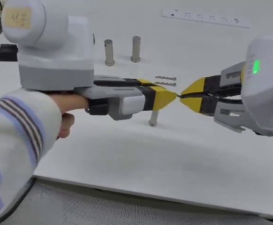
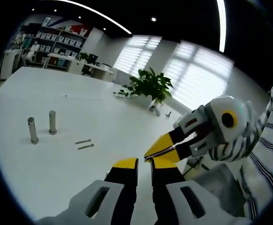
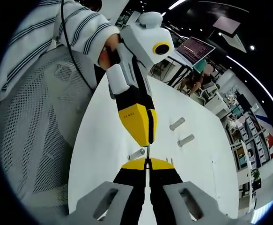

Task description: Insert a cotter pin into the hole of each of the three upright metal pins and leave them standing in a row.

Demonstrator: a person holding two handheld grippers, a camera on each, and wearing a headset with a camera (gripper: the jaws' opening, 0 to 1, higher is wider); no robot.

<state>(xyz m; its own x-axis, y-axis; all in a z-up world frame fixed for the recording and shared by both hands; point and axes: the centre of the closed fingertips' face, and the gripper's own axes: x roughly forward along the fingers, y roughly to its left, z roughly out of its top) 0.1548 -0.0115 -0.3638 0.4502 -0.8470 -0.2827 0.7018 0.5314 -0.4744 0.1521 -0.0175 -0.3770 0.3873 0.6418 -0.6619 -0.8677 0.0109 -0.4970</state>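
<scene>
1. Where the two tips meet above the tabletop, we see the right tool clamped on a cotter pin.
2. We find the left tool narrowly parted at that pin's end.
3. One metal pin stands beneath; the rear metal pins stand near the loose cotter pins.

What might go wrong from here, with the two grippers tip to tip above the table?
1. The thin cotter pin is pinched only at the very tips of the jaws of the right gripper, and it reaches the tip of the left gripper. With so little hold, it may slip and drop onto the table.
2. The nearest upright metal pin appears to stand close beneath the left gripper. A downward move might knock it over.
</scene>
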